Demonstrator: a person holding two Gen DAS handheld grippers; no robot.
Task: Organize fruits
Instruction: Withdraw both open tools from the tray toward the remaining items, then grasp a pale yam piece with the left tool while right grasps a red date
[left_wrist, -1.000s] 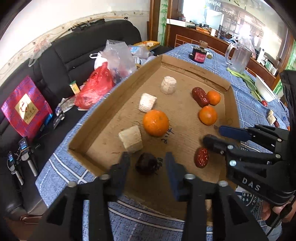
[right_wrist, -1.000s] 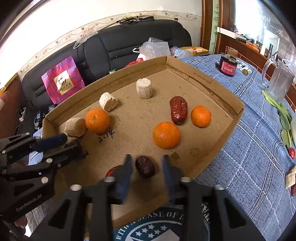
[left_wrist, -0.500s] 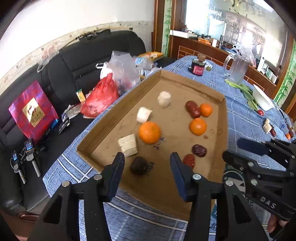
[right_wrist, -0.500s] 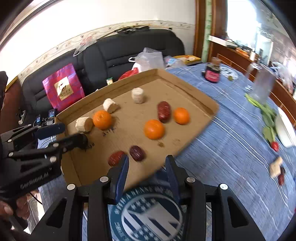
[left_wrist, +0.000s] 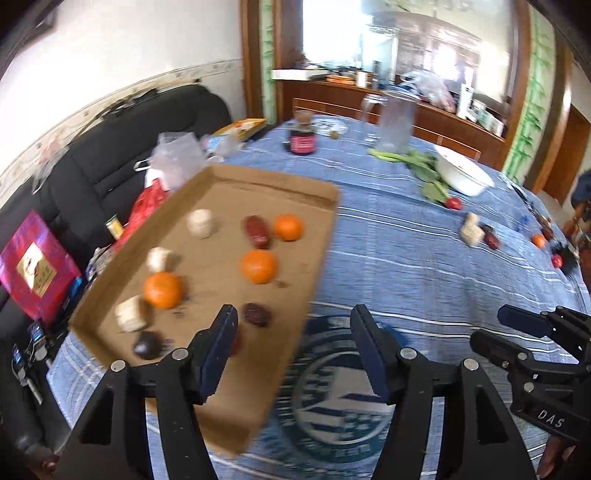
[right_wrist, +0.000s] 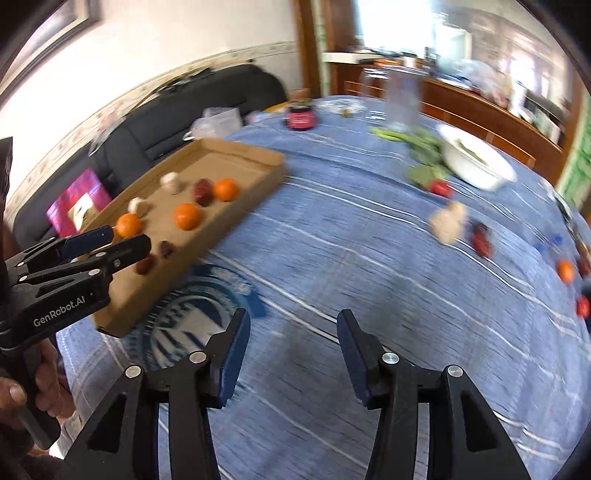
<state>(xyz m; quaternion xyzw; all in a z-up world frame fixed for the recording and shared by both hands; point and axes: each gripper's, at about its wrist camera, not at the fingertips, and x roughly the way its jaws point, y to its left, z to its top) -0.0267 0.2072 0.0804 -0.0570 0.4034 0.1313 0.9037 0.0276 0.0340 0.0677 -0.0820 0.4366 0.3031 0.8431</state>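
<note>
Where the black leather sofa (left_wrist: 110, 147) backs the left edge of the scene, a red foil gift bag (left_wrist: 33, 266) leans on its seat beside crumpled plastic bags (left_wrist: 177, 158). Next comes the shallow corrugated cardboard tray (left_wrist: 258, 177), lying on the blue striped tablecloth (left_wrist: 388, 258). Inside it sit three round, dimpled oranges (left_wrist: 259, 266), pale ribbed cylindrical blocks (left_wrist: 200, 223), and wrinkled dark red dates (left_wrist: 256, 230), with one almost black date (left_wrist: 146, 344) near the front corner.

The left gripper (left_wrist: 291, 347) hangs over the tray's near right edge, its jaws opening, nothing between the flat blue pads (left_wrist: 218, 354). Further right, the right gripper (right_wrist: 291, 345) hovers above bare cloth, jaws also opening and empty.

Beyond them stand a dark jar (left_wrist: 303, 142), a clear glass pitcher (left_wrist: 395, 125), leafy greens (left_wrist: 417, 162) and a smooth white bowl (left_wrist: 461, 173). At the far right, more fruit lies loose on the cloth: another pale block (left_wrist: 471, 230), a date (left_wrist: 491, 238) touching it, and a small orange (left_wrist: 539, 240).
</note>
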